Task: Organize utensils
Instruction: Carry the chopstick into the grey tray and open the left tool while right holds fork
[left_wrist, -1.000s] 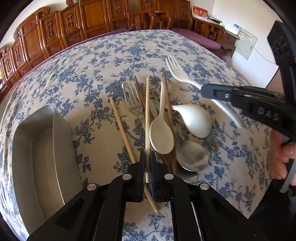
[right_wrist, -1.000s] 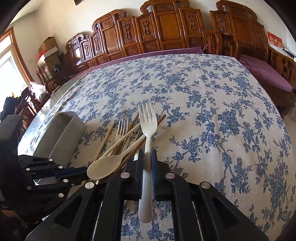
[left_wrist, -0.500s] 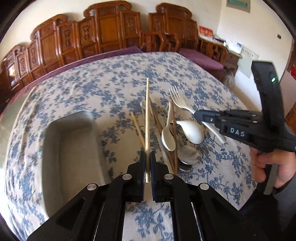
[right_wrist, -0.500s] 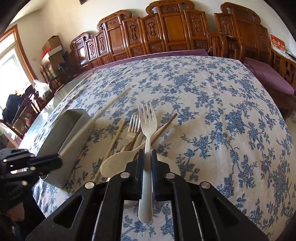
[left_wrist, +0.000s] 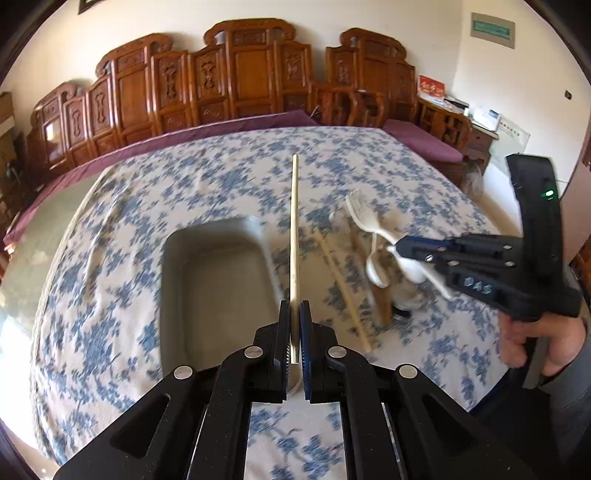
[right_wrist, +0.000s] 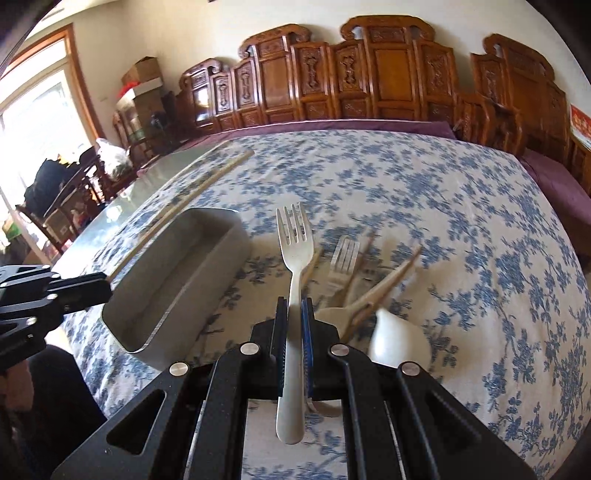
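My left gripper (left_wrist: 294, 308) is shut on a pale wooden chopstick (left_wrist: 294, 236) that points away from me, raised beside the right wall of the grey rectangular tray (left_wrist: 173, 280). My right gripper (right_wrist: 293, 304) is shut on the handle of a white plastic fork (right_wrist: 293, 254), tines forward, held above the cloth to the right of the tray (right_wrist: 207, 254). In the left wrist view the right gripper (left_wrist: 397, 248) carries the fork (left_wrist: 364, 218) over the utensil pile. From the right wrist, the left gripper (right_wrist: 107, 287) shows with the chopstick (right_wrist: 192, 192) slanting over the tray.
Left on the blue-flowered tablecloth (right_wrist: 443, 206) are a clear fork (right_wrist: 343, 254), brown chopsticks (right_wrist: 384, 288), a white spoon (right_wrist: 399, 343) and a loose pale chopstick (left_wrist: 343, 288). Carved wooden chairs (left_wrist: 236, 74) line the far side. A hand (left_wrist: 543, 339) holds the right gripper.
Both grippers lifted their utensils off the pile. The left one carried the chopstick up and leftward to the tray's edge; the right one raised the fork and drew toward the tray.
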